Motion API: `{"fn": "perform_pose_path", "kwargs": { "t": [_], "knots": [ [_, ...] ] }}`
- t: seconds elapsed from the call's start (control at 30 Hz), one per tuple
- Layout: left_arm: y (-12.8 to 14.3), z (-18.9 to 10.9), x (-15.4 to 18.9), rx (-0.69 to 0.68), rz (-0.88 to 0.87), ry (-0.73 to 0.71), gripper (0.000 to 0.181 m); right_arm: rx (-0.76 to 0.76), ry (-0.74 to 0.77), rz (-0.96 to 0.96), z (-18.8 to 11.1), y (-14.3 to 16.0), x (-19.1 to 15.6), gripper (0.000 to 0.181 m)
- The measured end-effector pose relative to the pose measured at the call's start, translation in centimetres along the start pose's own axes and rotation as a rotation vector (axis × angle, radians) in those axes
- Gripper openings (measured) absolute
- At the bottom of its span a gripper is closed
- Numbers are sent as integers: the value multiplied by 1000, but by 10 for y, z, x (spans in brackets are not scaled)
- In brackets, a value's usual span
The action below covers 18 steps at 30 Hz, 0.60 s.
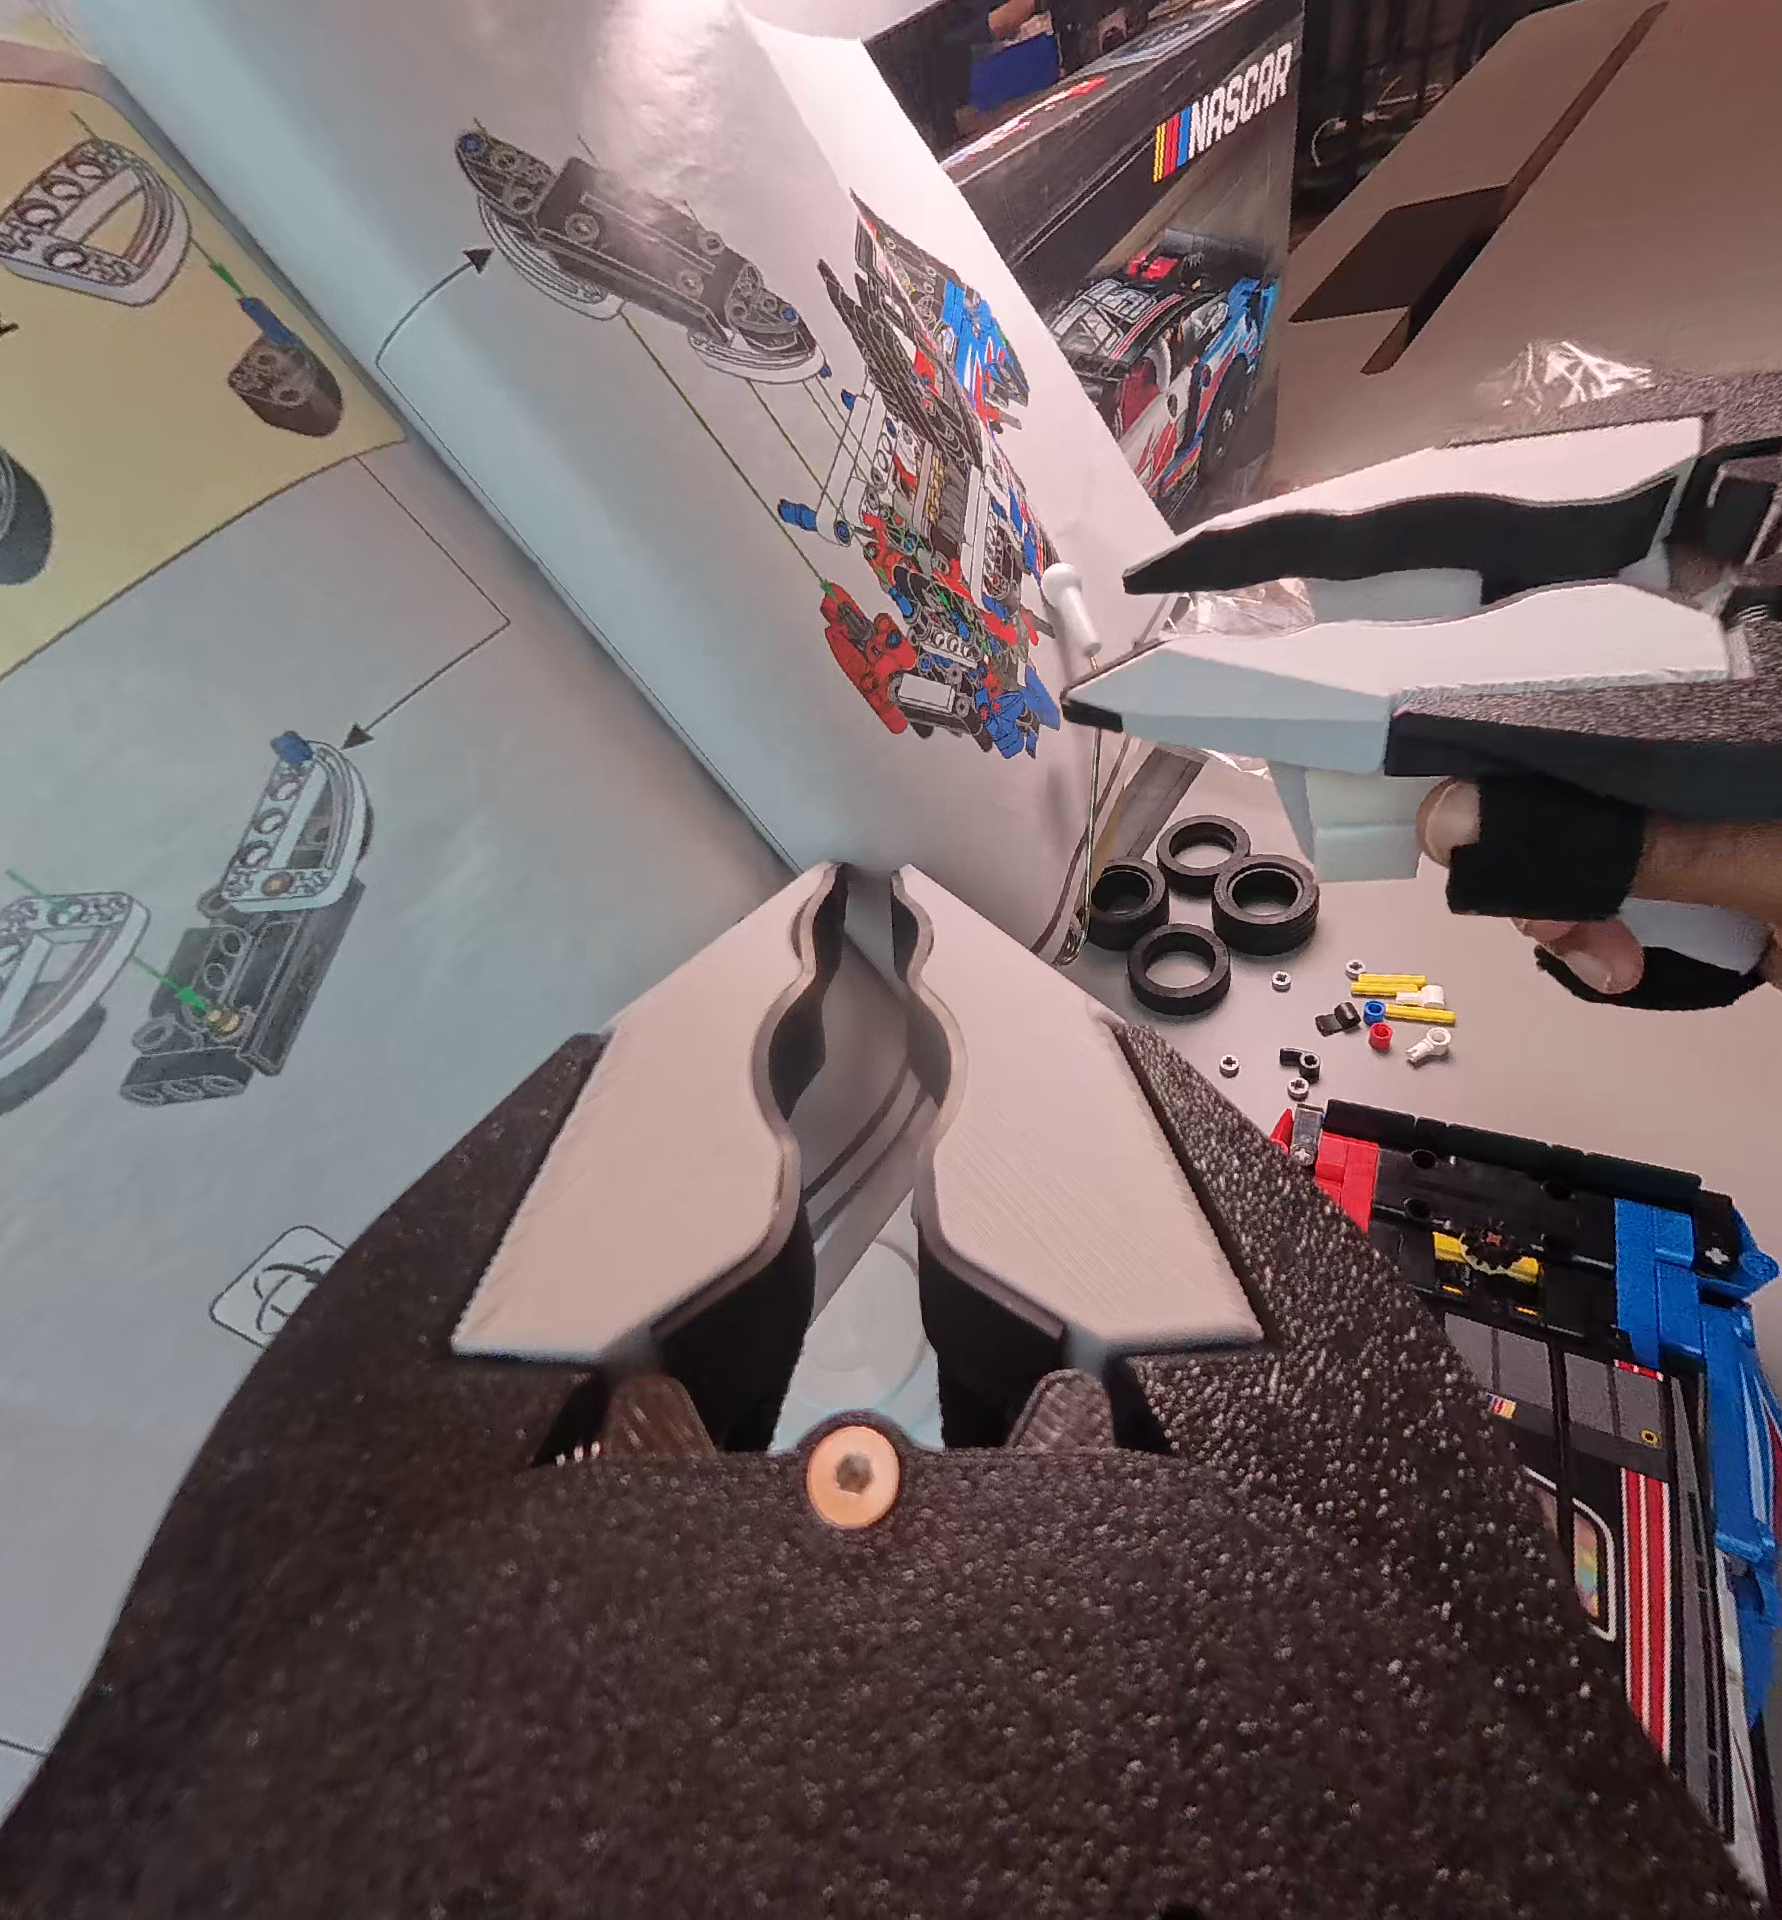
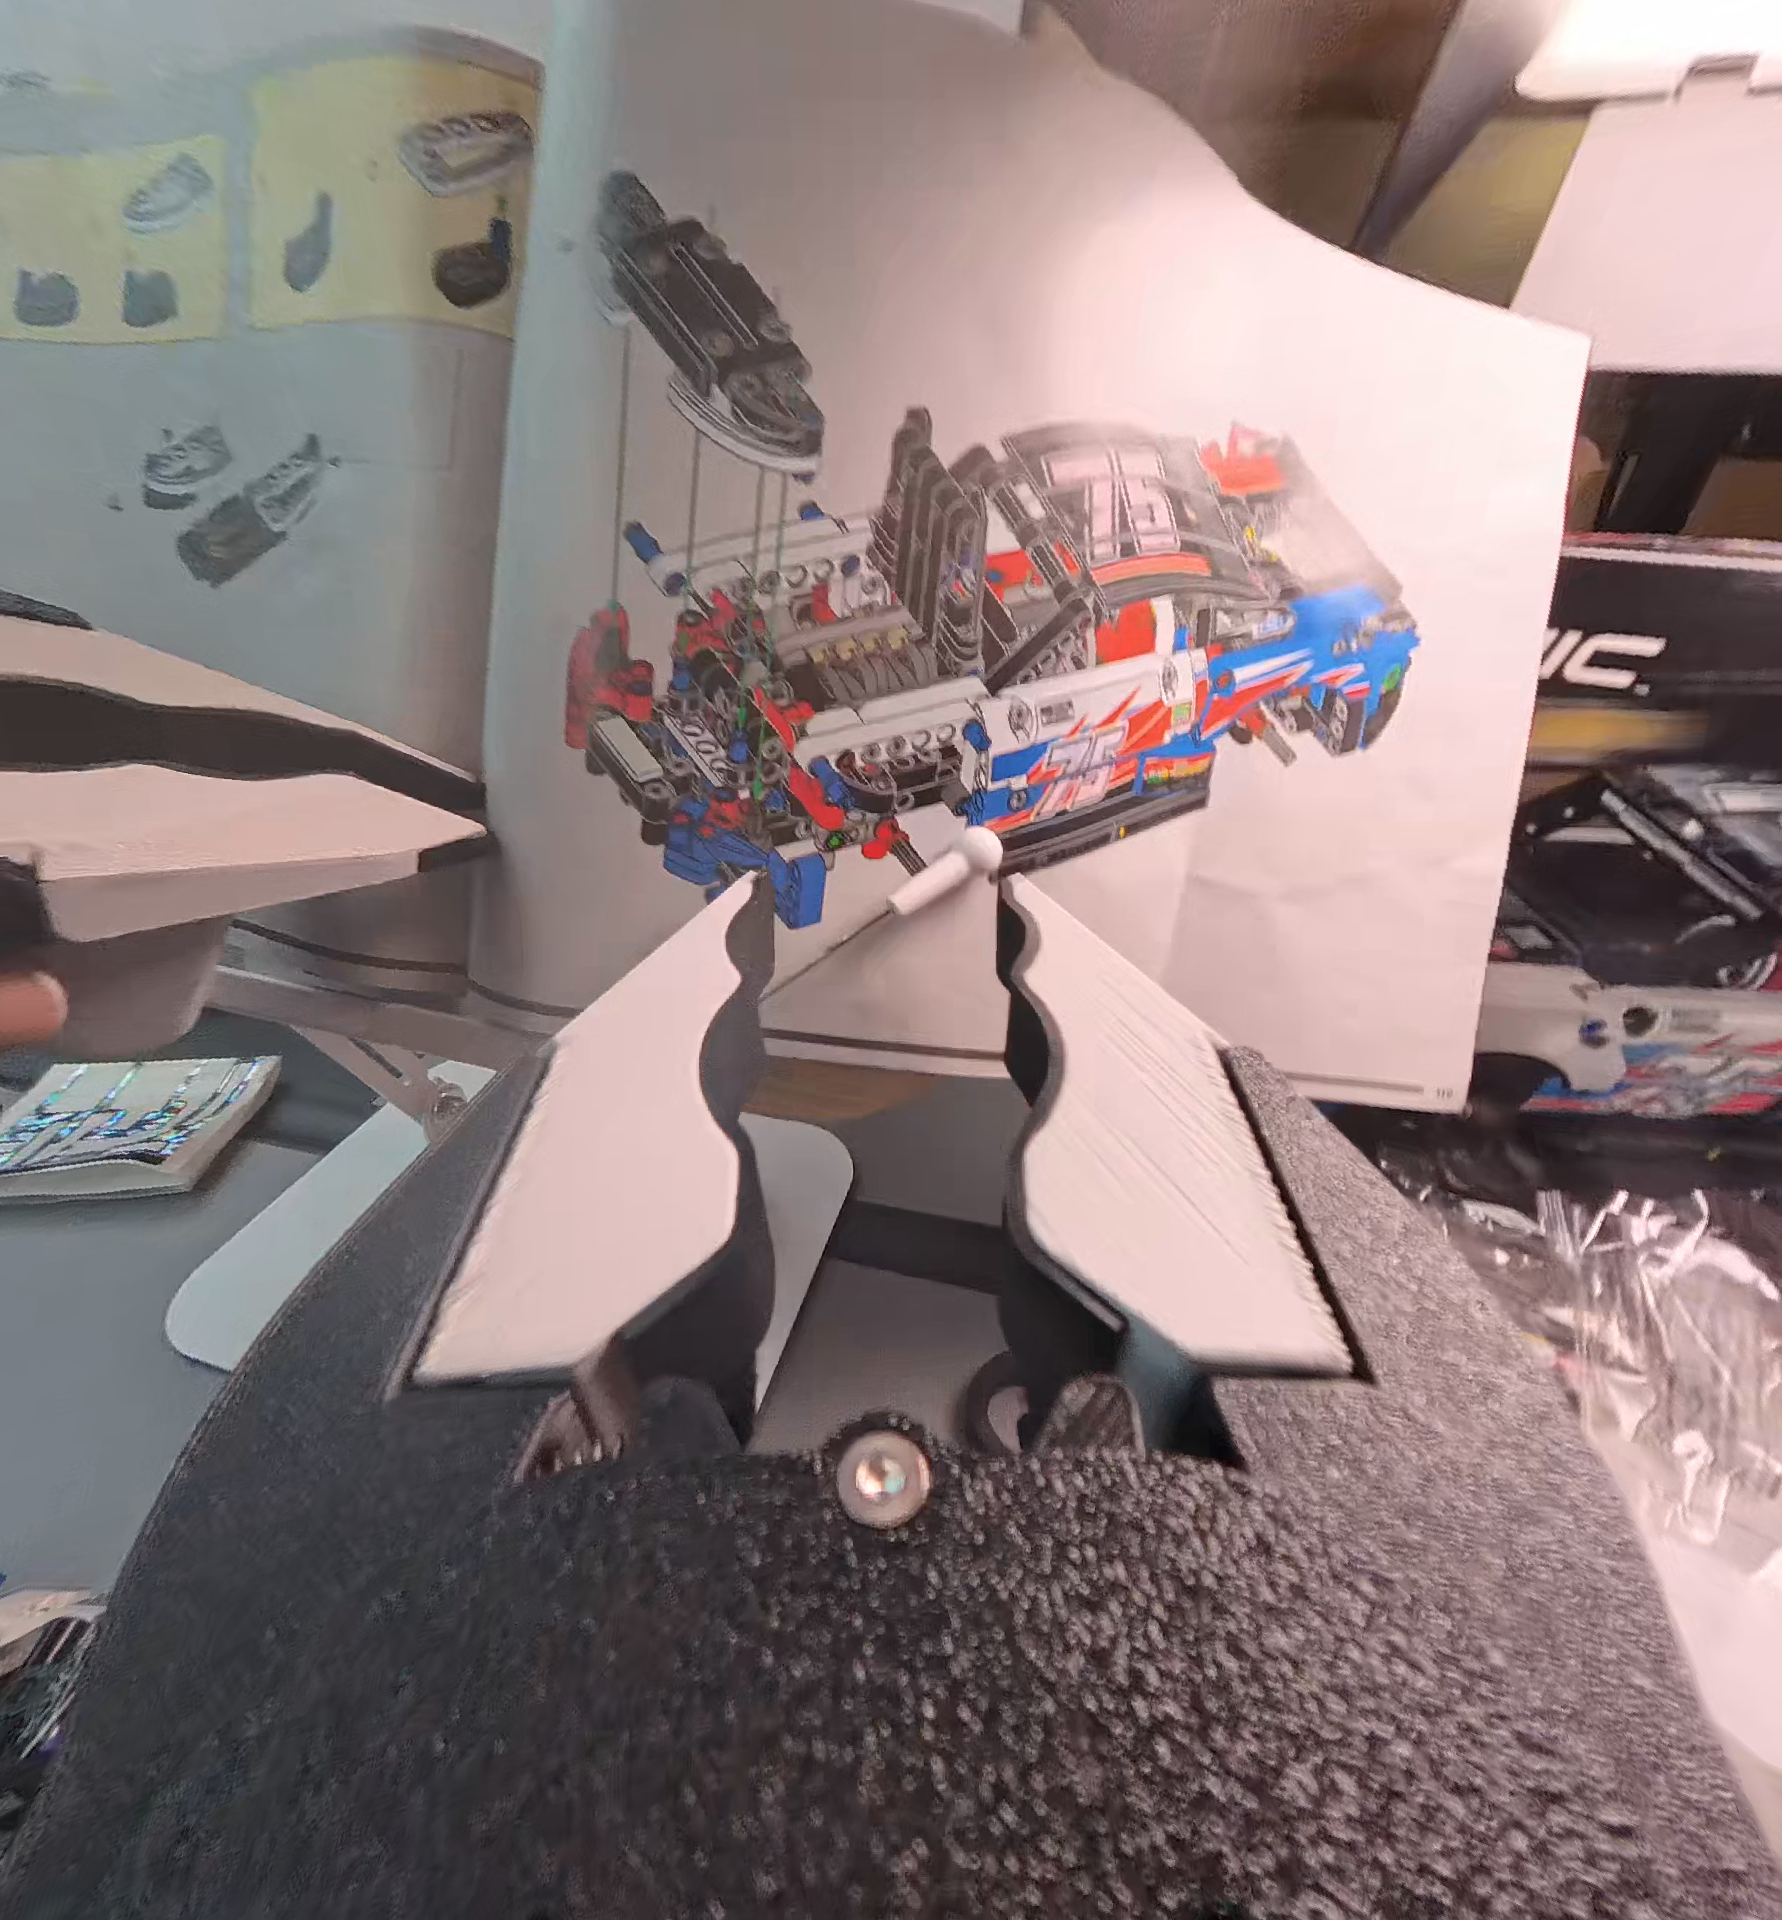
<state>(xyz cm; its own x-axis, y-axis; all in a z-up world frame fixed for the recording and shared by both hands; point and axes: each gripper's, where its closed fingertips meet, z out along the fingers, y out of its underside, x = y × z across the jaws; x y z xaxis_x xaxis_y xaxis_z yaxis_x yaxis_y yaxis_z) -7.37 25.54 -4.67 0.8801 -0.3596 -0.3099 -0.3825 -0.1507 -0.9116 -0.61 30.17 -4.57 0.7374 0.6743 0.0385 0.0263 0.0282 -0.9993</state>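
Observation:
An open instruction booklet (image 1: 575, 582) stands on a silver stand, and its right page (image 2: 1178, 312) curls up and forward. My left gripper (image 1: 866, 873) is at the bottom of that page's fold, its jaws closed to a thin slit on the paper. It also shows at the left of the right wrist view (image 2: 476, 816). My right gripper (image 2: 879, 888) is open. The white knob of the stand's wire page holder (image 2: 944, 873) lies between its tips, just in front of the page. That gripper (image 1: 1100, 646) and the knob (image 1: 1069, 613) also show in the left wrist view.
Several black tyres (image 1: 1199, 914) and small loose parts (image 1: 1386, 1008) lie on the grey table. A partly built black, blue and red model car (image 1: 1593, 1351) sits at the right. The product box (image 2: 1697, 831) stands behind, crumpled plastic bags (image 2: 1645, 1299) lie at the right, and a sticker sheet (image 2: 108, 1122) lies at the left.

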Motion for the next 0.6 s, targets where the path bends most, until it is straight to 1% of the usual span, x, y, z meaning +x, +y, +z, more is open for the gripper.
{"fn": "perform_pose_path", "kwargs": {
  "t": [0.07, 0.1, 0.13, 0.17, 0.23, 0.27, 0.33, 0.53, 0.6],
  "knots": [
    [0, -1, 0, -11, 12, 10, 8, -47, 23, 53, 5, 13, 6, 43],
    [0, -1, 0, -18, 17, 14, 8, -57, 3, 77, 7, 15, 4, 39],
    [1, -1, 0, -23, 22, 18, 8, -59, -28, 95, 10, 16, 0, 30],
    [1, -1, 0, -28, 27, 20, 8, -57, -33, 103, 12, 16, -1, 28],
    [1, -1, 0, -32, 34, 25, 9, -37, -54, 72, 13, 11, -6, 15],
    [1, -1, 0, -33, 35, 27, 9, -32, -56, 60, 14, 9, -7, 13],
    [1, 0, 0, -30, 34, 31, 8, -12, -90, 26, 14, 3, -15, 6],
    [1, -1, 1, -14, 18, 46, 8, 41, -84, -210, 14, -10, -31, 4],
    [1, 0, 0, -10, 11, 52, 8, 53, -92, -262, 14, -12, -35, 3]
  ]
}}
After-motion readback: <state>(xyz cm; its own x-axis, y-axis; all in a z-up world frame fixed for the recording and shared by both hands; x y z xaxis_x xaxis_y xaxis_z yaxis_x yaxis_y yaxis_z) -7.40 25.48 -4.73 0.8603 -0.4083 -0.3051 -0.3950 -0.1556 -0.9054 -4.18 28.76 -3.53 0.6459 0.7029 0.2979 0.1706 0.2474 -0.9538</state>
